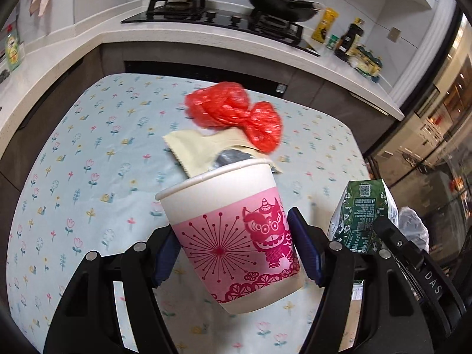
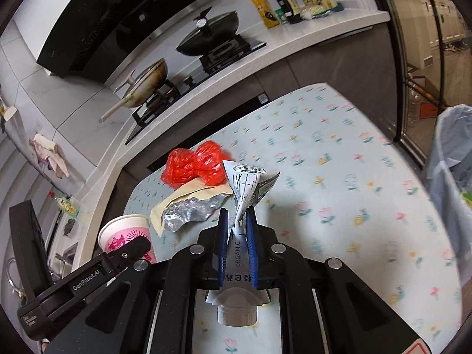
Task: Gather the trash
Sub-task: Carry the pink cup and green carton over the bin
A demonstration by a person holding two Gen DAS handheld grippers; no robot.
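Observation:
My left gripper (image 1: 236, 247) is shut on a white and pink paper cup (image 1: 233, 236) and holds it tilted above the floral table (image 1: 73, 177). The cup also shows in the right wrist view (image 2: 124, 234). My right gripper (image 2: 237, 221) is shut on a flattened milk carton (image 2: 243, 185) with a grey cap; the carton's green side shows in the left wrist view (image 1: 361, 215). On the table lie a red plastic bag (image 1: 236, 115), also in the right wrist view (image 2: 194, 165), a beige wrapper (image 1: 200, 150) and crumpled foil (image 2: 188, 212).
A bin lined with a pale bag (image 2: 451, 177) stands at the table's right edge. Behind the table runs a counter (image 1: 206, 34) with a stove, two pans (image 1: 280, 1) and bottles (image 1: 351, 39). A glass door (image 1: 436, 135) is at the right.

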